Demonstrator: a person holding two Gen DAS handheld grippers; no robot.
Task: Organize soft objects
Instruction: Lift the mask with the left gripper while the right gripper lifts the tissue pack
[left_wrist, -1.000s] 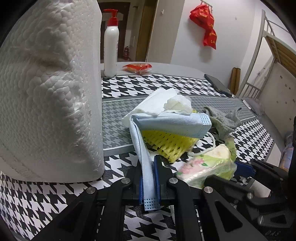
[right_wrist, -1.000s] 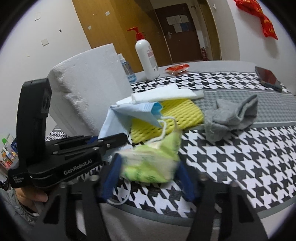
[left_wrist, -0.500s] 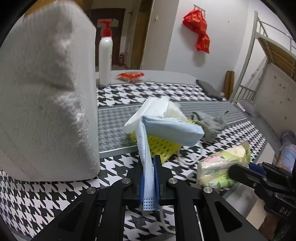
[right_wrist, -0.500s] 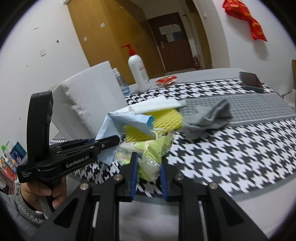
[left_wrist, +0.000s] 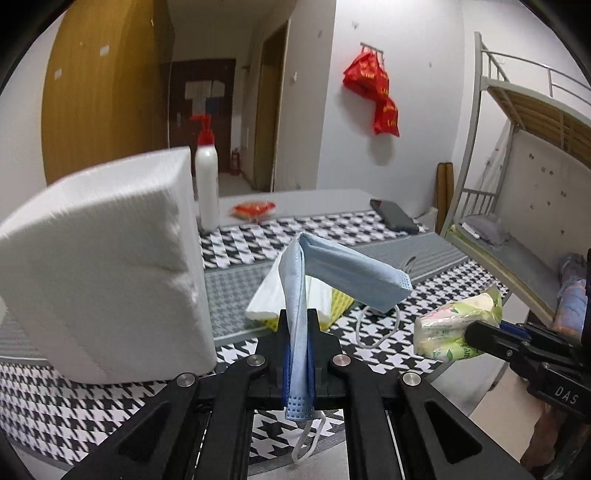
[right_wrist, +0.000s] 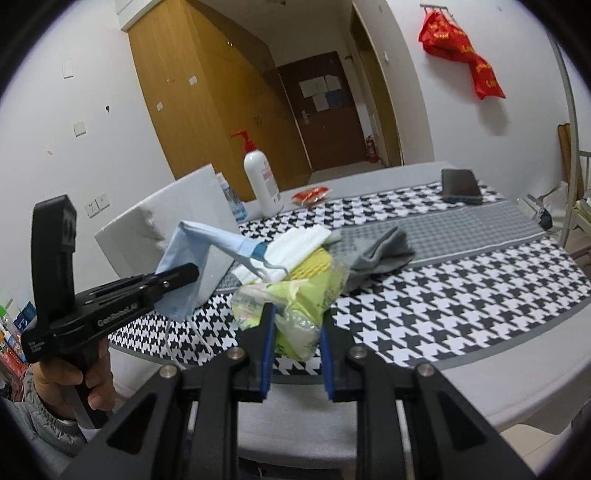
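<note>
The left hand-held gripper (left_wrist: 298, 343) is clamped on a blue face mask (left_wrist: 332, 273), which folds over above the table (right_wrist: 461, 295). The right hand-held gripper (right_wrist: 296, 332) is clamped on a green tissue pack (right_wrist: 295, 306), held in the air near the table's front edge. Beyond them lie folded white tissues (right_wrist: 295, 243), a yellow foam net (right_wrist: 314, 264) and a grey sock (right_wrist: 384, 254), beside a big white foam block (left_wrist: 110, 266).
</note>
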